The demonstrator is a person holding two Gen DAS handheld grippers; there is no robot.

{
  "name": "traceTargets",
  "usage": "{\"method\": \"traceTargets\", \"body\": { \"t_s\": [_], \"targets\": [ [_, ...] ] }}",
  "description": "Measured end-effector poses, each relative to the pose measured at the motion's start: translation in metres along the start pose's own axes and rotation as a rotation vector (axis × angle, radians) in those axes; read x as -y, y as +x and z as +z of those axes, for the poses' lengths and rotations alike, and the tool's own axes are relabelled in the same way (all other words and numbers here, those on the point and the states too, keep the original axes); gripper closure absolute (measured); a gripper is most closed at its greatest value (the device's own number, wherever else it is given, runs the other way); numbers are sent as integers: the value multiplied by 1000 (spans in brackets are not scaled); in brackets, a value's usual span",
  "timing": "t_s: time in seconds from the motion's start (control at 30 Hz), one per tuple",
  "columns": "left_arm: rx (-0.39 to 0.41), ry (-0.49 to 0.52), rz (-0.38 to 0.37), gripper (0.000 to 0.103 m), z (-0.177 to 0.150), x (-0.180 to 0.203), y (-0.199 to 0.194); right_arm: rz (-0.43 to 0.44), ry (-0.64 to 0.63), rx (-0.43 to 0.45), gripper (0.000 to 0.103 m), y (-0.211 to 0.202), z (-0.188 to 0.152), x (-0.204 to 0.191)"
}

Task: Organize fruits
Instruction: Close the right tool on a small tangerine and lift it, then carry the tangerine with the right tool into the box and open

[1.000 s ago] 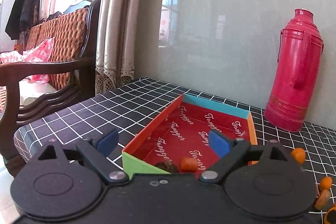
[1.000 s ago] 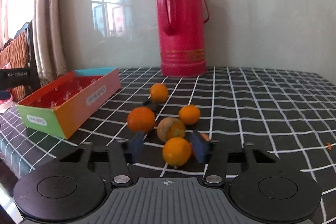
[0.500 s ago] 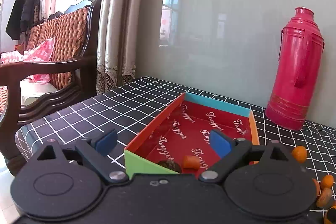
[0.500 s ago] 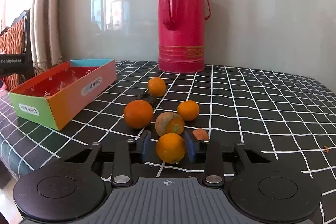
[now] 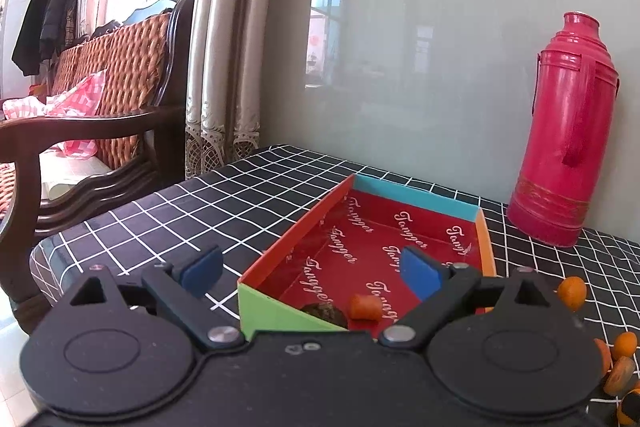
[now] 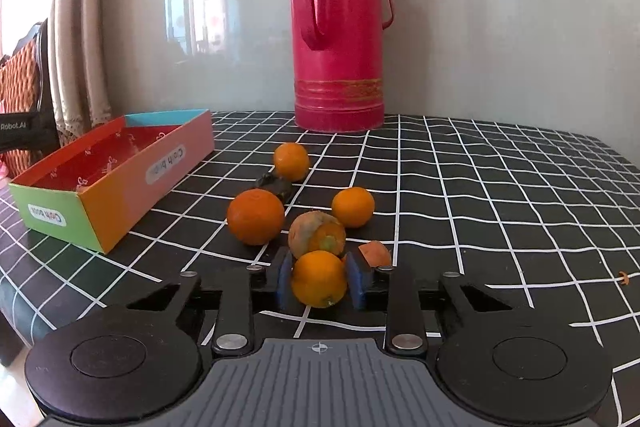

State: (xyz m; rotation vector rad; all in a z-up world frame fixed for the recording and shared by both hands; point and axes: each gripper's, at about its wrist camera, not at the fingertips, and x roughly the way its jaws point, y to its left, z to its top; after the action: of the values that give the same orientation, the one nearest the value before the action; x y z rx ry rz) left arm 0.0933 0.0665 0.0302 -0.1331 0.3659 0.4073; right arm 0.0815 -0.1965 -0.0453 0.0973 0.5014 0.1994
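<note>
My right gripper (image 6: 319, 279) is shut on a small orange (image 6: 319, 279), its blue pads pressed on both sides. Just beyond lie a mouldy orange (image 6: 316, 233), a large orange (image 6: 256, 215), two small oranges (image 6: 353, 207) (image 6: 291, 161), a dark rotten piece (image 6: 276, 184) and an orange peel scrap (image 6: 375, 253). The colourful paper box (image 6: 116, 175) stands at the left. My left gripper (image 5: 310, 271) is open and empty over the near end of the box (image 5: 416, 201), which holds a dark fruit (image 5: 325, 313) and a small orange piece (image 5: 365, 305).
A red thermos (image 6: 338, 23) stands at the back by the grey wall; it also shows in the left wrist view (image 5: 560, 131). The checked tablecloth (image 6: 500, 187) covers the table. A wooden wicker chair (image 5: 96, 115) stands off the table's left edge. Several oranges (image 5: 572, 293) lie right of the box.
My right gripper has closed its pads onto the nearest small orange. My left gripper has stayed open, drifting slightly over the box.
</note>
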Motion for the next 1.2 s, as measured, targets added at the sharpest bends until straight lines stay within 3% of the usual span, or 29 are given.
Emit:
{"method": "traceTargets", "body": {
  "t_s": [0.27,0.4,0.7,0.87,1.1,1.13,1.2],
  "targets": [
    [5,-11,2,14,0,-4,-1,16,39,-13,71,2,-1,2],
    [3,-20,5,13,1,-9,-2,30,31,61,71,-9,11,-10],
    [12,-28,66,13,4,-43,-4,228,-1,173,71,-7,48,-88],
    [9,-43,108,13,5,-71,-4,301,-71,157,72,11,54,-141],
    [7,-61,137,13,6,-95,-5,314,-124,96,70,42,50,-179],
    [7,-62,138,13,6,-97,-5,311,-131,82,64,44,49,-181],
    [4,-64,139,13,7,-99,-4,298,-101,98,0,43,48,-176]
  ]
}}
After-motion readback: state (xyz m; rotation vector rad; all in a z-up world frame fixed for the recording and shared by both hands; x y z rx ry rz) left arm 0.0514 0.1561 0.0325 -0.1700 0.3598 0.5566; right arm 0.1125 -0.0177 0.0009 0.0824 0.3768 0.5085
